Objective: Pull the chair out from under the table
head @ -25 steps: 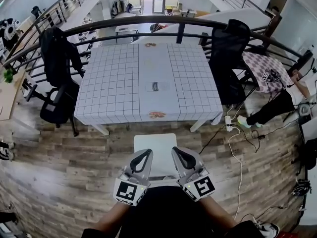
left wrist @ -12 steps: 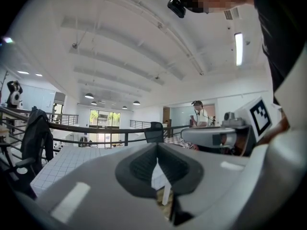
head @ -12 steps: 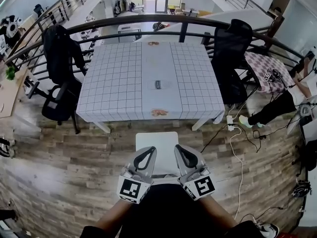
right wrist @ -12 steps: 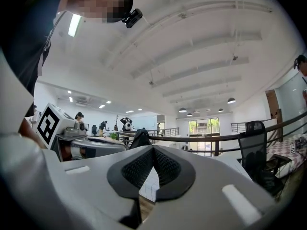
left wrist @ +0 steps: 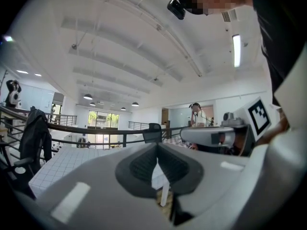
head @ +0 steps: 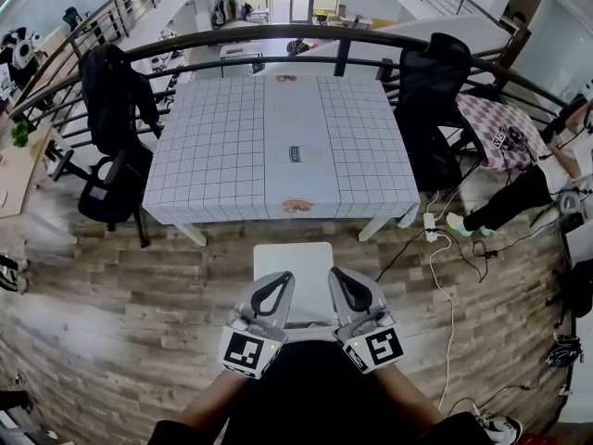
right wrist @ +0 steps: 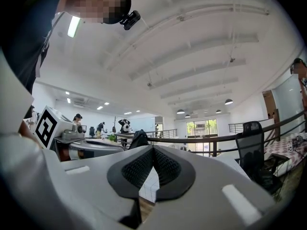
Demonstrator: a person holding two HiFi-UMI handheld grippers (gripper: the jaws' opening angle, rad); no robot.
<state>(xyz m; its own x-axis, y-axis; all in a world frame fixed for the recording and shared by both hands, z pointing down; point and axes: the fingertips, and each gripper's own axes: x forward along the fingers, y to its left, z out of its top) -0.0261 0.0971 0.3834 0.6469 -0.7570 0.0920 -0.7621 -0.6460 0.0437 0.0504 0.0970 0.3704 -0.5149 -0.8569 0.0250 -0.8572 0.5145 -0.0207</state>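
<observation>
Looking steeply down from the wearer's head, shows two handheld grippers nearest, on the wearer's side of the table (head: 213,170); left gripper (head: 277,282) and right gripper (head: 339,276) side by side, pointing level toward the table; both sets of fingers pressed together, pinching nothing; confirmed in each gripper view by ribbed pads meeting tip to tip, with only tablecloth and wood floor beyond.

Just past the fingertips, toward the table: the chair (head: 294,260), seen as a plain white, roughly square seat, a little longer along the line from wearer to table; no backrest visible; wholly on the wearer's side of the table's near edge, close to that edge but apart from it, centred on the table's width. Overlapping the seat's near corners, one gripper each, neither nearer than the other; cannot tell whether touching.

Judged from that: looks already clear of the table; for any further pull, straight away from the table, toward the wearer.

On the table: gridded white cloth; a small dark object (head: 294,154) at the centre. Left of the table, a draped office chair (head: 109,128); right of it, a second office chair (head: 428,100), a white power strip (head: 428,224) on the floor by the near right leg, and a person sitting on the floor (head: 519,197). Beyond the table, a curved dark railing (head: 278,37).
</observation>
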